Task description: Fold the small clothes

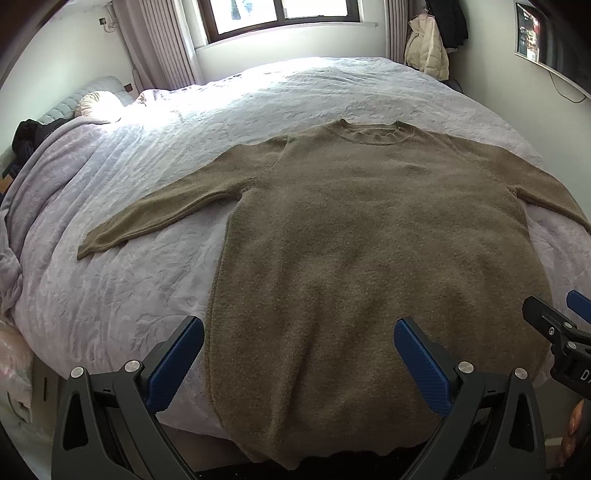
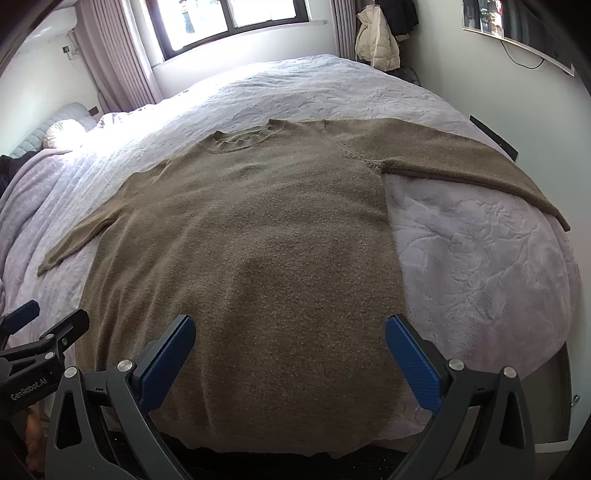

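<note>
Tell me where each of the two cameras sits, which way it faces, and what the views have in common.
Left wrist: sits on the left gripper at the near bed edge, facing along its open fingers over the brown sweater toward the window; the right gripper pokes in at right.
Right wrist: sits on the right gripper, facing the same way, slightly further right; the left gripper shows at left.
Shared: sweater spread flat on the bed, collar far, hem near, both sleeves out; window, curtains, hanging coats.
</note>
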The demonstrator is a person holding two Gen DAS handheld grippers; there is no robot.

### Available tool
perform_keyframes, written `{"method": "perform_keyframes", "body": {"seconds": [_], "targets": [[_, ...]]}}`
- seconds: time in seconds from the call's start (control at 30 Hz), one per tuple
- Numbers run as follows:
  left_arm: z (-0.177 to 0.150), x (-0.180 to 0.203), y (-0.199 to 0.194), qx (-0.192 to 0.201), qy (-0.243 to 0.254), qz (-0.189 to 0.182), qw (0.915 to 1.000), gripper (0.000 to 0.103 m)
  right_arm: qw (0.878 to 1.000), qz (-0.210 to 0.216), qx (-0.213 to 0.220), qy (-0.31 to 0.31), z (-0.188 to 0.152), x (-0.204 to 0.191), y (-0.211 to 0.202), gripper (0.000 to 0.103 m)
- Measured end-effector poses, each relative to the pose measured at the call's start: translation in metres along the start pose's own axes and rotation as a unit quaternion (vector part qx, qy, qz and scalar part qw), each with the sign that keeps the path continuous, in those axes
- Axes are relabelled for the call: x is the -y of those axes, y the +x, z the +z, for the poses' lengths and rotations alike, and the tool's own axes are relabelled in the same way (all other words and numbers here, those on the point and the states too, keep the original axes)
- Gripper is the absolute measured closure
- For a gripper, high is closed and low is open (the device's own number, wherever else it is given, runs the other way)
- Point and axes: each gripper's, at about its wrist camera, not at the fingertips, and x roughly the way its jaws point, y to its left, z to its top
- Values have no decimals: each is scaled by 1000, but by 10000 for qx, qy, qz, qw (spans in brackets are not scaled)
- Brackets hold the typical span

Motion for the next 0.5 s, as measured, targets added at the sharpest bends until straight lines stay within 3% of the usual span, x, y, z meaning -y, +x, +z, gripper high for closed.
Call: {"method": "perform_keyframes", "body": {"seconds": [0.5], "targets": [[9, -6, 23, -412, -46, -74, 9991, 0, 9995, 188, -173, 195, 16, 9, 6, 0]]}}
